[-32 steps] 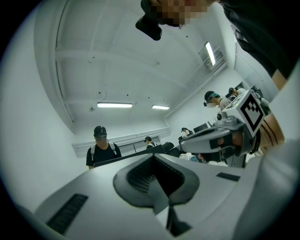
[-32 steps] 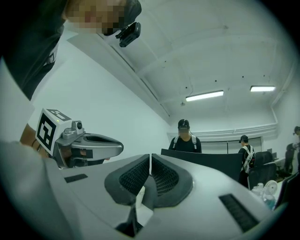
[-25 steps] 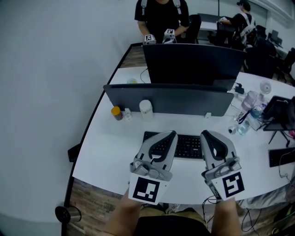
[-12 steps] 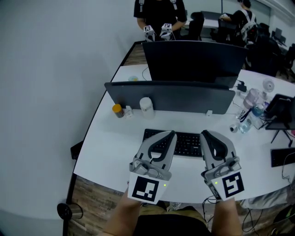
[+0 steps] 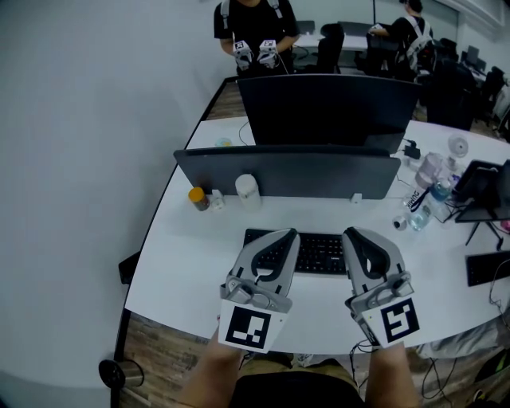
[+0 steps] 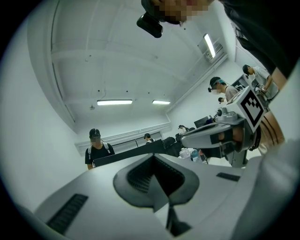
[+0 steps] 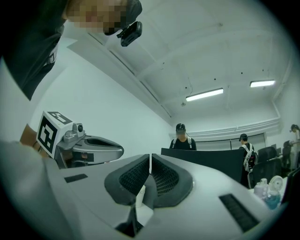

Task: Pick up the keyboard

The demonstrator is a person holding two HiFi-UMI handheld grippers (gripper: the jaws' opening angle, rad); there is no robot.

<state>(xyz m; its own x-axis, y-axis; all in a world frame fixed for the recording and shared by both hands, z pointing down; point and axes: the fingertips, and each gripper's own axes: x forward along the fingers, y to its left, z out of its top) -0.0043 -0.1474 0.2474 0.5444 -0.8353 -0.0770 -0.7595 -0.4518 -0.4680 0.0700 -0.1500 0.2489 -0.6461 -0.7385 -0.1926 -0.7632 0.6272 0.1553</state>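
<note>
A black keyboard (image 5: 317, 252) lies flat on the white desk (image 5: 183, 263), in front of a dark partition. In the head view both grippers hover just above its near edge and hide its two ends. My left gripper (image 5: 288, 234) is over the keyboard's left part, jaws shut with nothing between them. Over the right part, my right gripper (image 5: 351, 233) is also shut and empty. In the left gripper view the shut jaws (image 6: 154, 158) point level across the room; the keyboard is hidden there. The right gripper view shows its jaws (image 7: 150, 160) shut, aimed slightly upward.
A dark partition (image 5: 287, 171) and a monitor (image 5: 327, 107) stand behind the keyboard. An orange-lidded jar (image 5: 198, 197) and a white cylinder (image 5: 248, 191) sit at the partition's left foot. Bottles and gear (image 5: 422, 209) crowd the right. A person (image 5: 251, 24) with grippers stands beyond the desk.
Both grippers have stayed over the keyboard, still shut. The head view has shifted slightly, and the person beyond the desk has moved to the left.
</note>
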